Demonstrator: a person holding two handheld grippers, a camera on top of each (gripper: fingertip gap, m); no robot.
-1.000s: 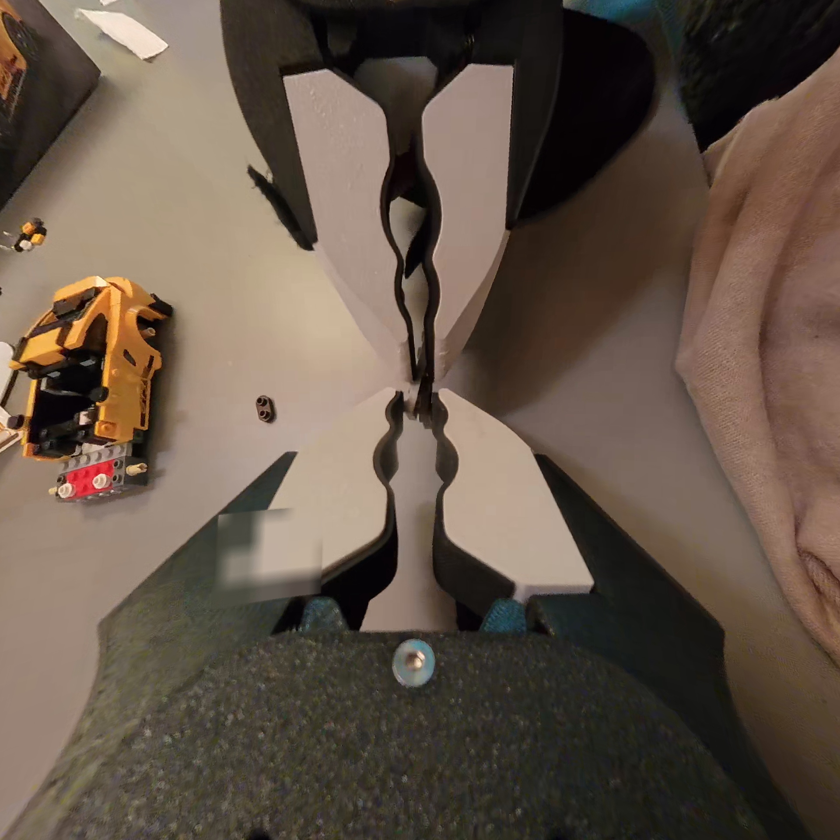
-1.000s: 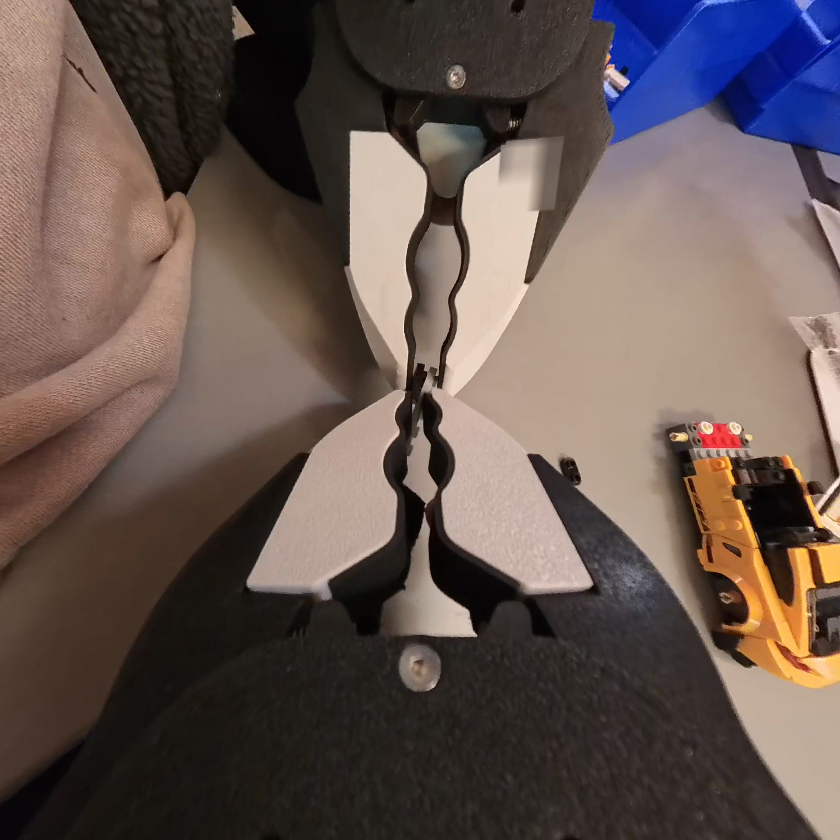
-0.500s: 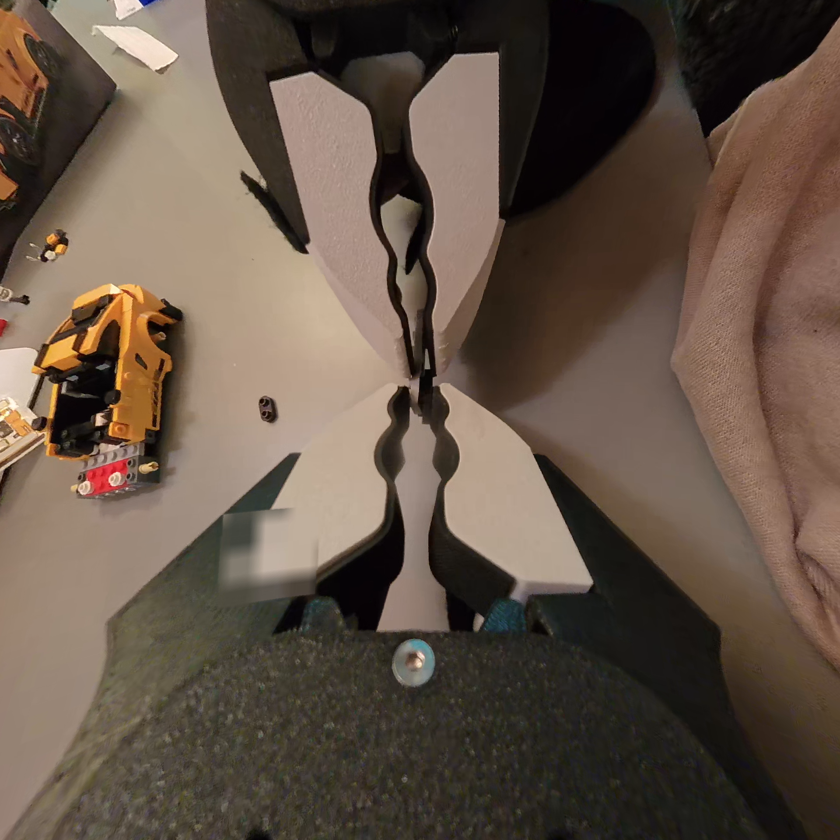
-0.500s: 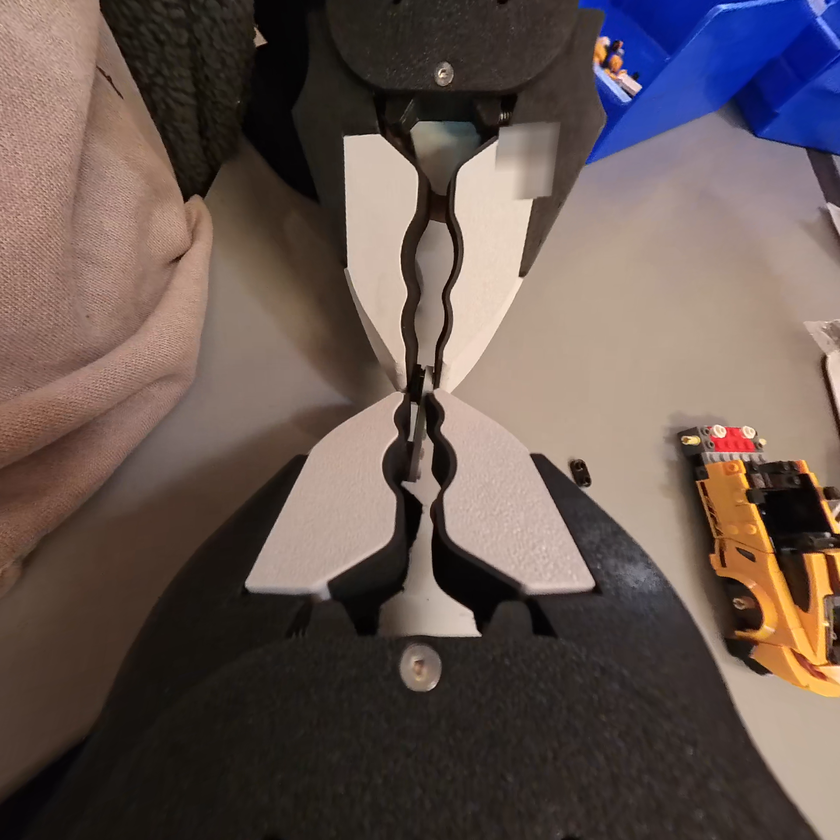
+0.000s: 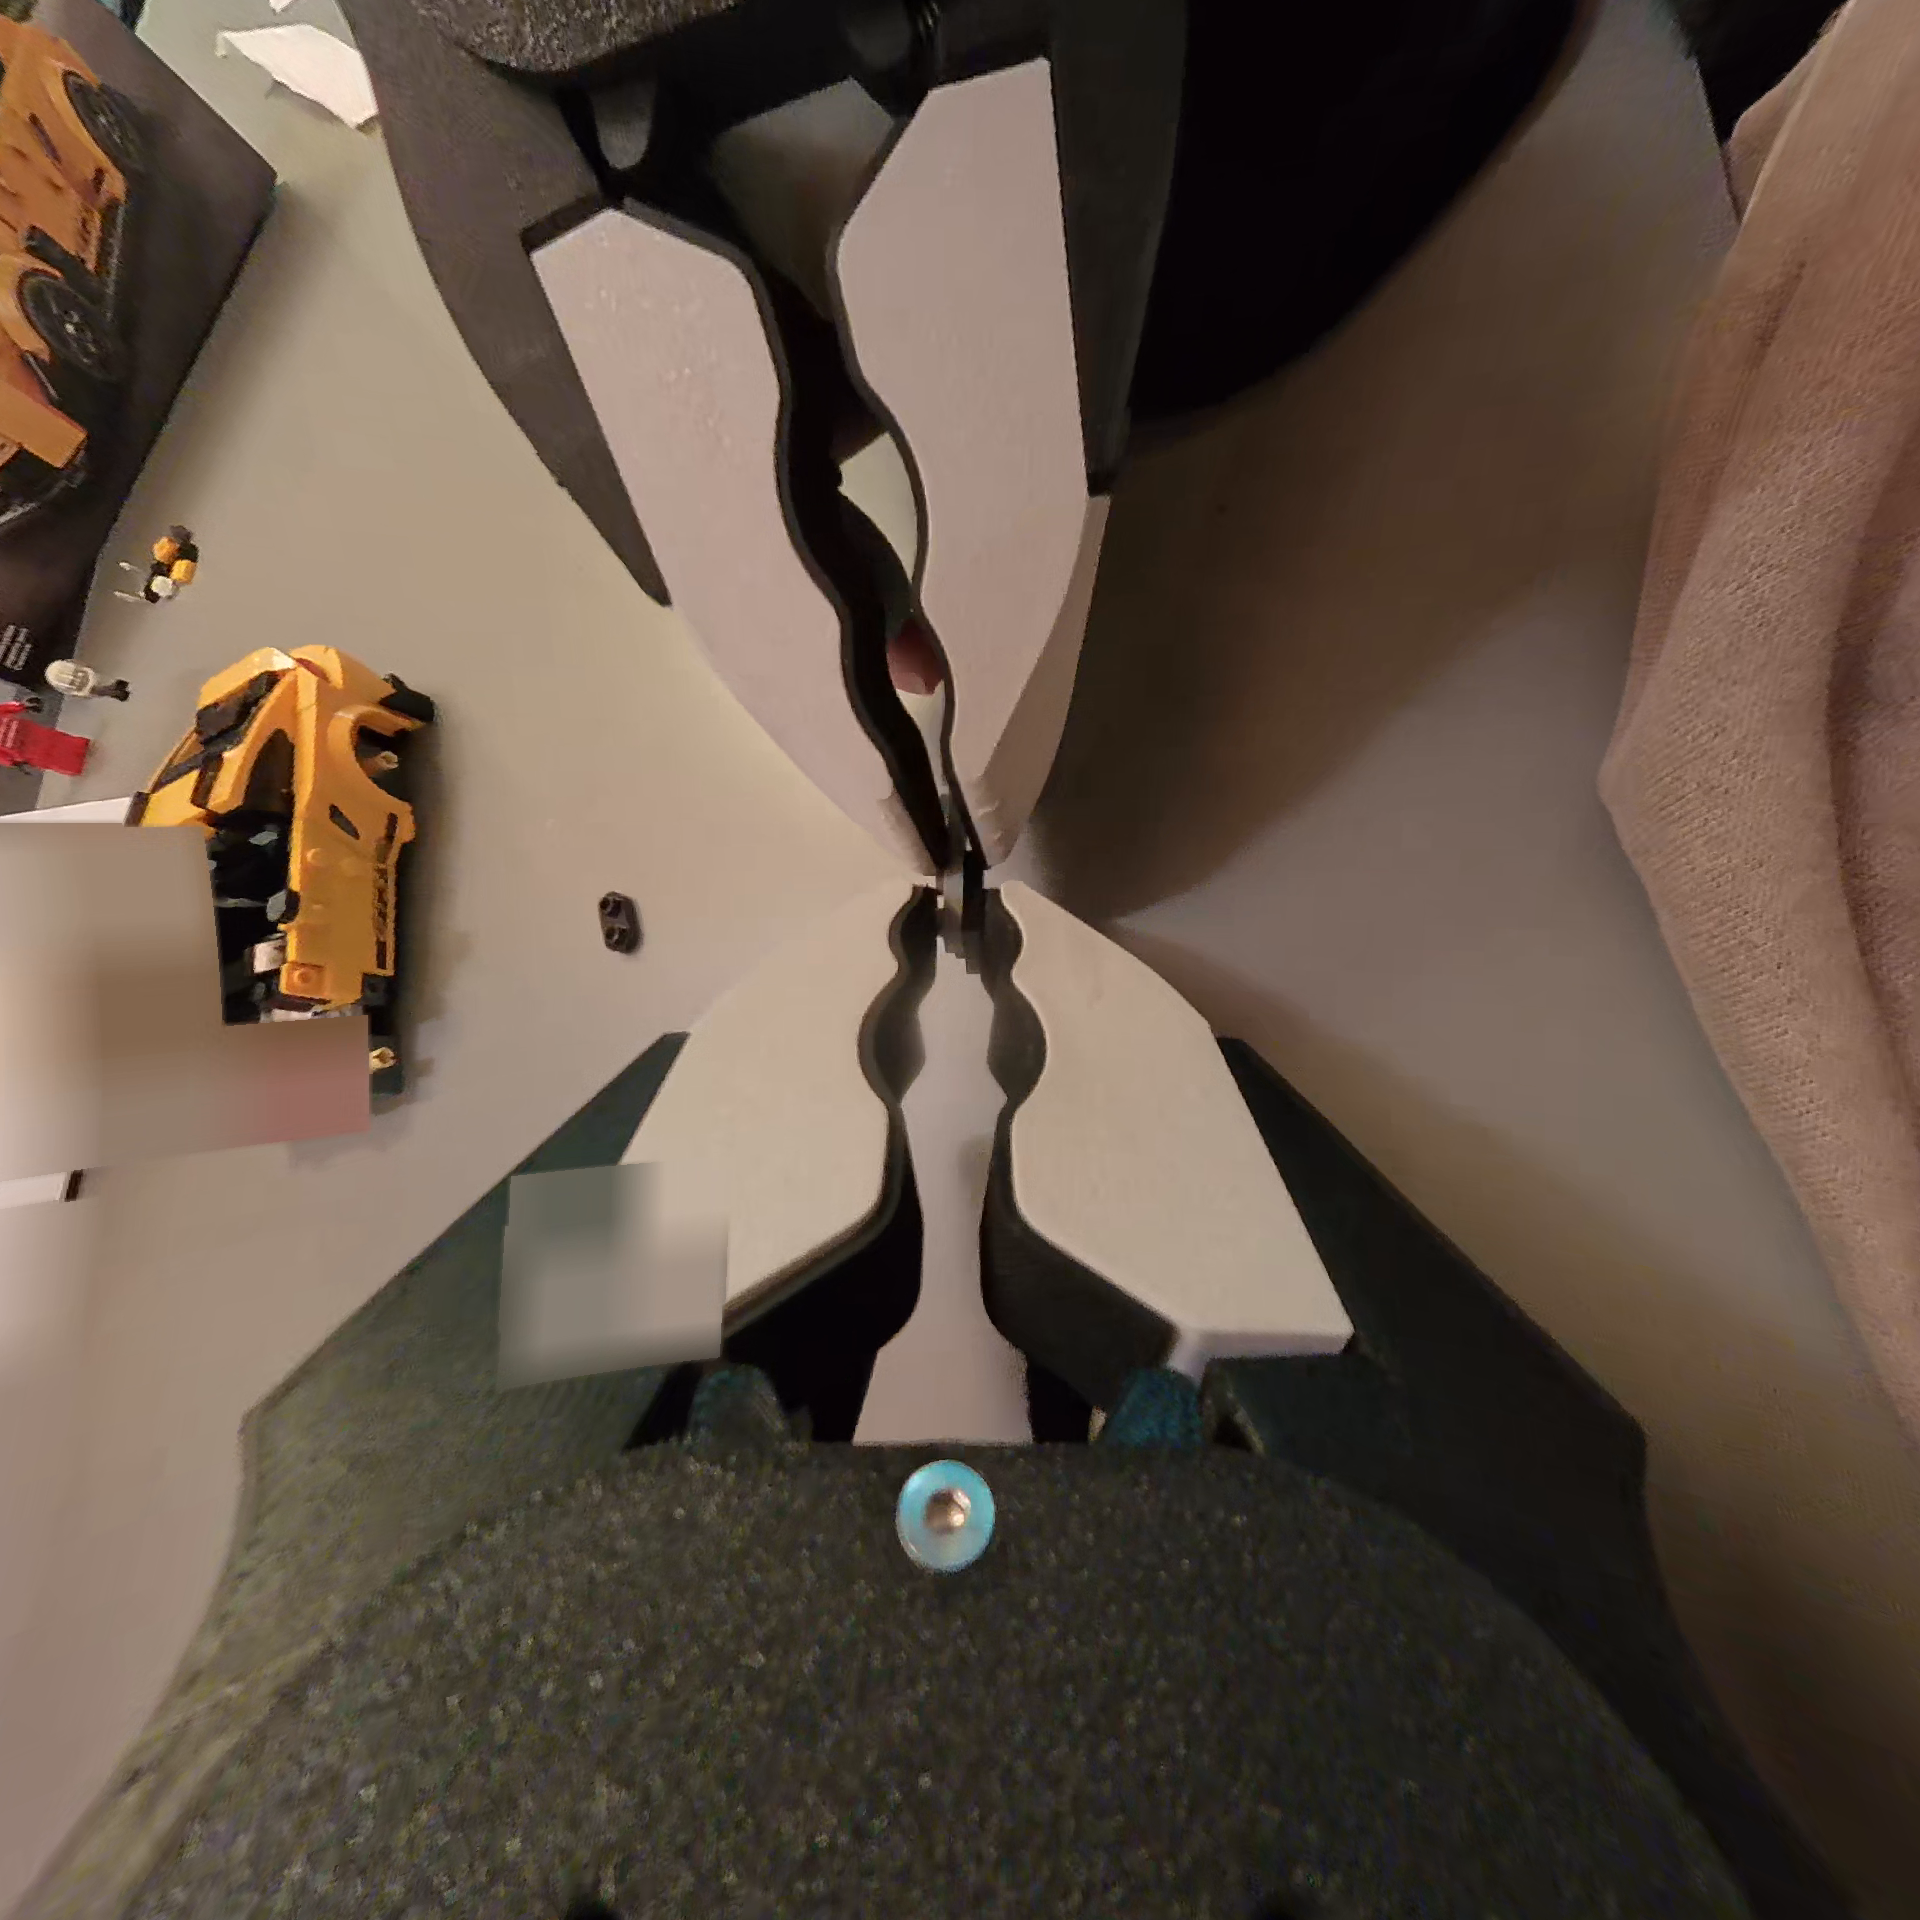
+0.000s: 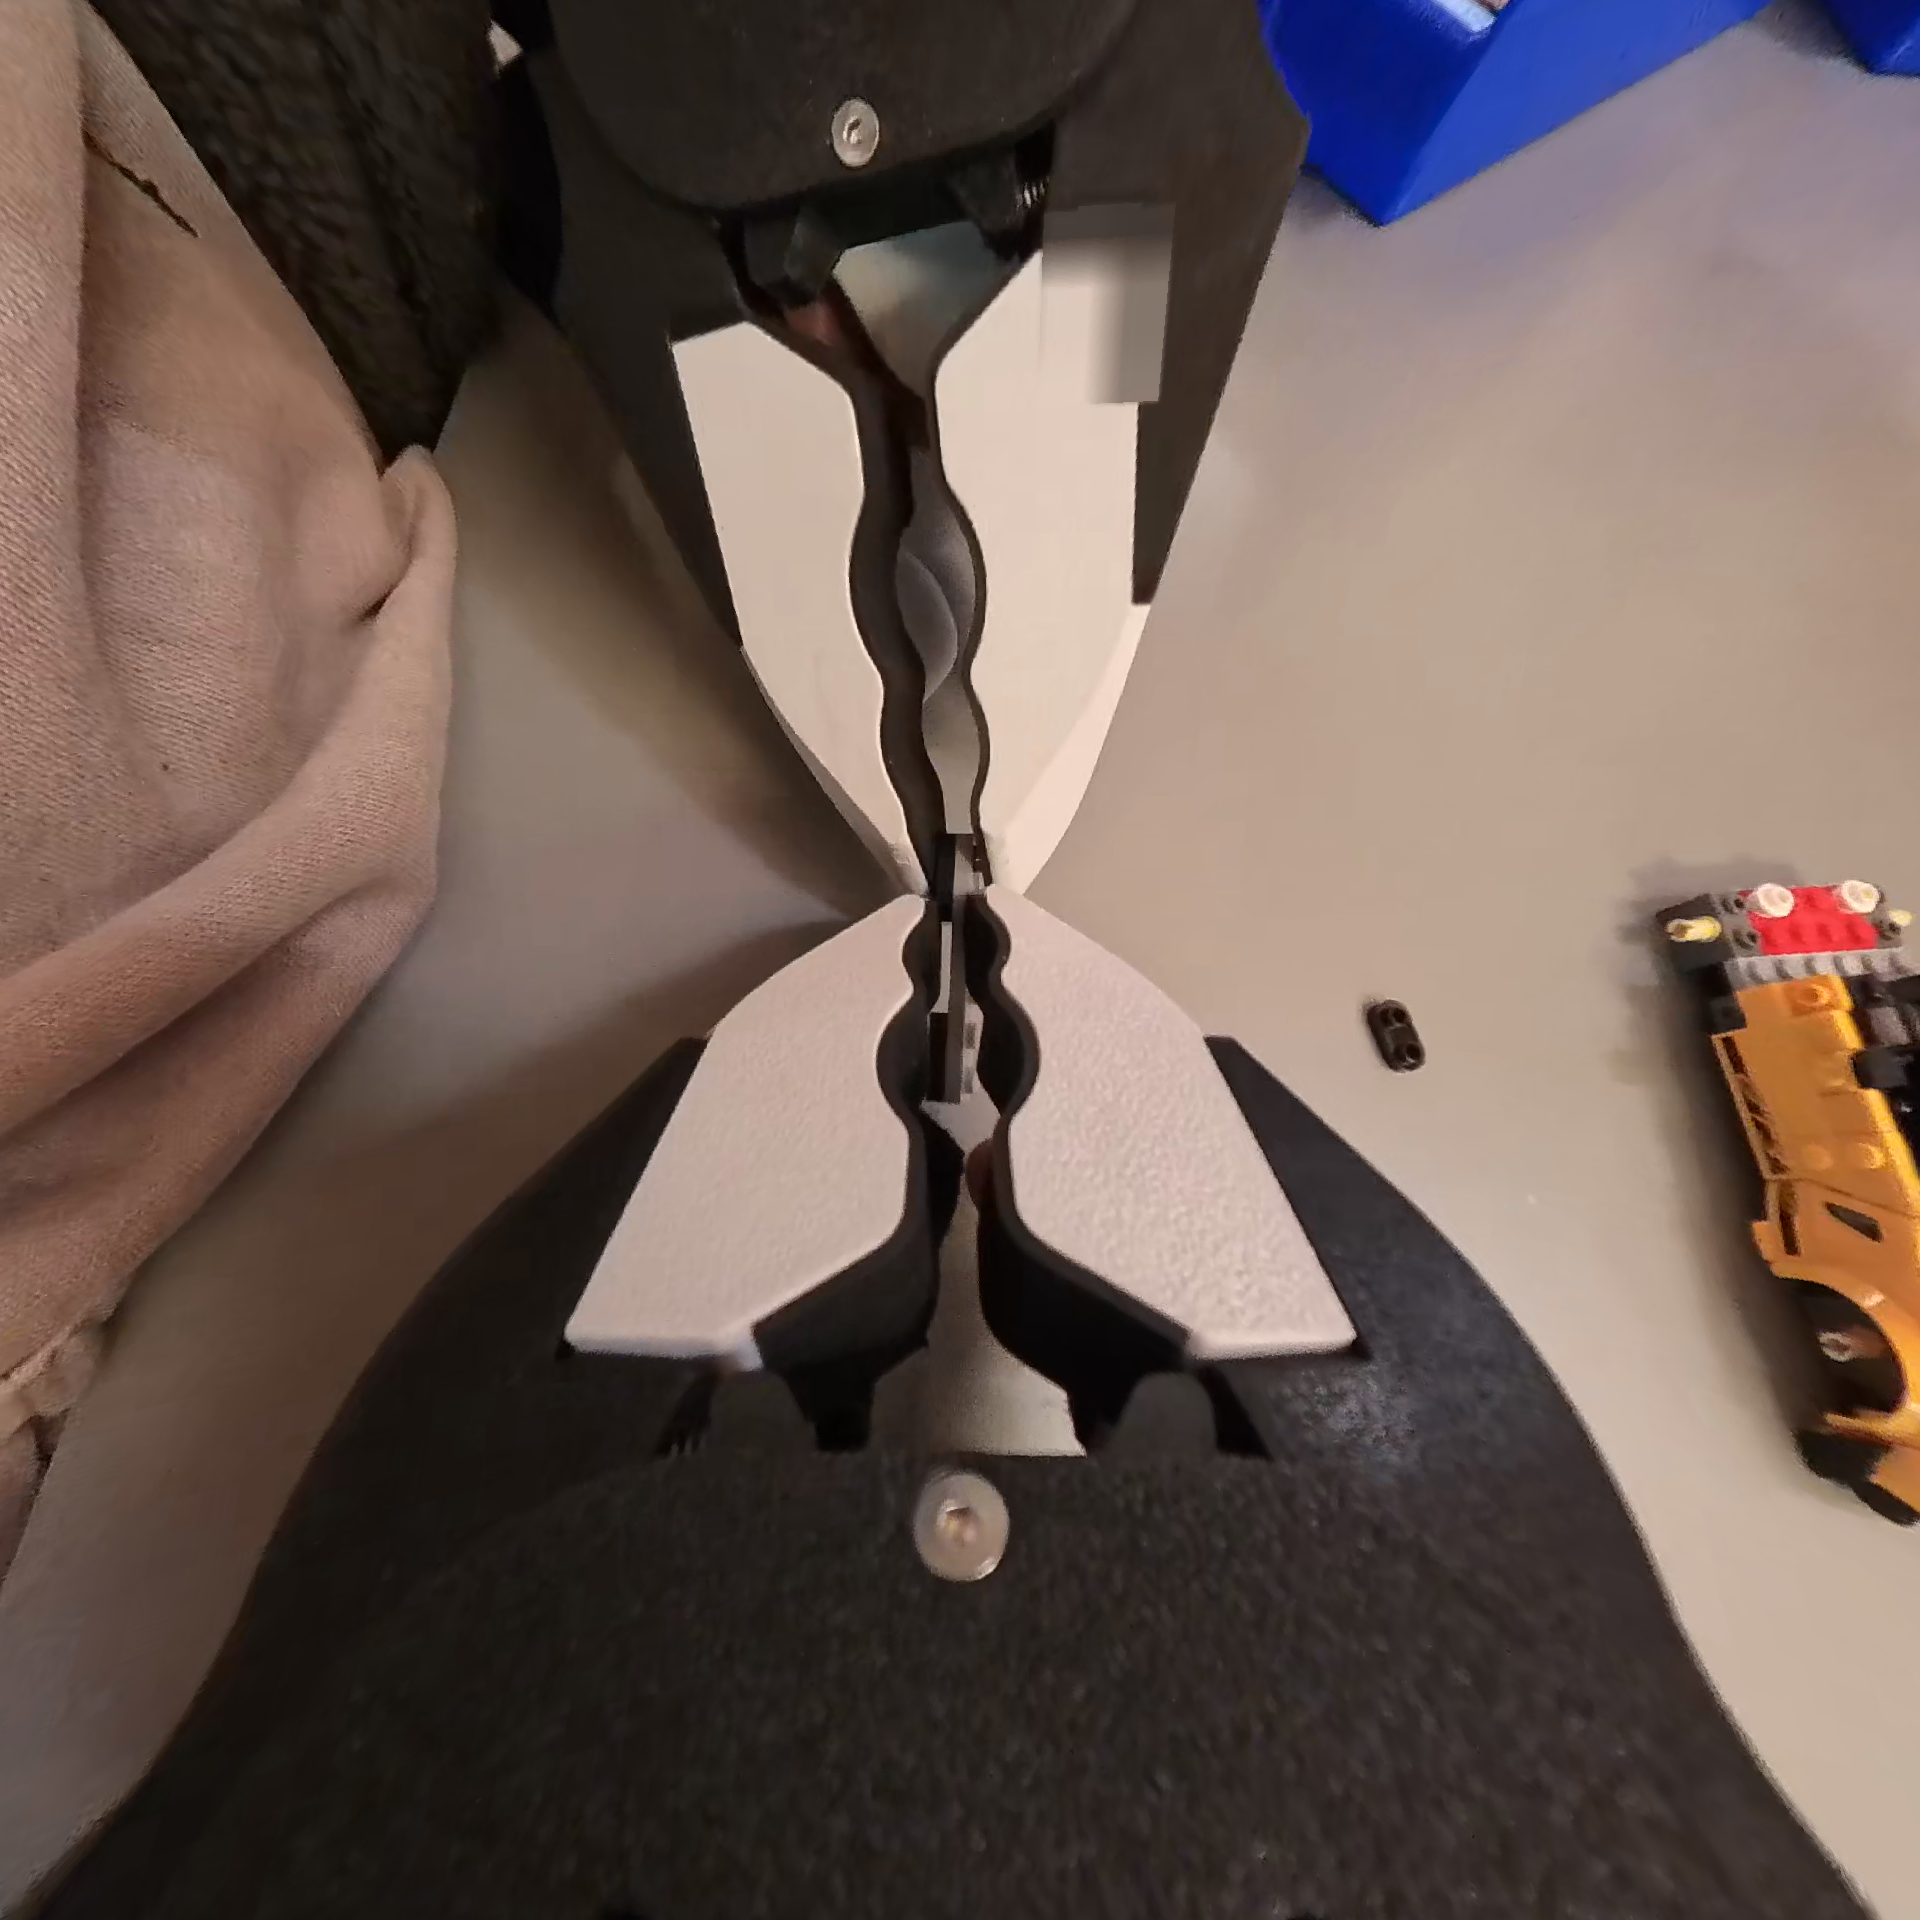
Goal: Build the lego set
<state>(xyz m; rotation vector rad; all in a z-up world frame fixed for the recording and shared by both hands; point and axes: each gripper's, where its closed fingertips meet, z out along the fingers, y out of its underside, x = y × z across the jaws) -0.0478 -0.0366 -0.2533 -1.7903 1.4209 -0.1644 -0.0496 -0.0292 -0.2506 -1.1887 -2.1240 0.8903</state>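
My two grippers meet tip to tip above the grey table. In the left wrist view, my left gripper (image 5: 951, 906) is shut on a small black lego piece (image 5: 971, 906), and the right gripper (image 5: 951, 847) comes in from the top. In the right wrist view, my right gripper (image 6: 951, 920) is shut on a thin black lego piece (image 6: 948, 987) whose far end reaches into the left gripper's tips (image 6: 954, 862). I cannot tell whether these are one piece or two joined. The part-built yellow lego car (image 5: 301, 831) lies on the table to the side; it also shows in the right wrist view (image 6: 1818, 1143).
A small black connector (image 5: 620, 921) lies loose between the grippers and the car, also in the right wrist view (image 6: 1395, 1034). Beige cloth (image 5: 1766, 727) borders the table. Blue bins (image 6: 1455, 104) stand at the back. The set's box (image 5: 62, 260) and small loose bits (image 5: 171, 561) lie beyond the car. Only a small space, under 4 cm, lies between the two pairs of fingers. From either gripper's tips it is about 20 centimetres to the part-built yellow lego car (image 5: 301, 831).
Both grippers stay shut and tip to tip. The opposite gripper looms larger and more tilted in each view. The car has slid toward the edge of the right wrist view.
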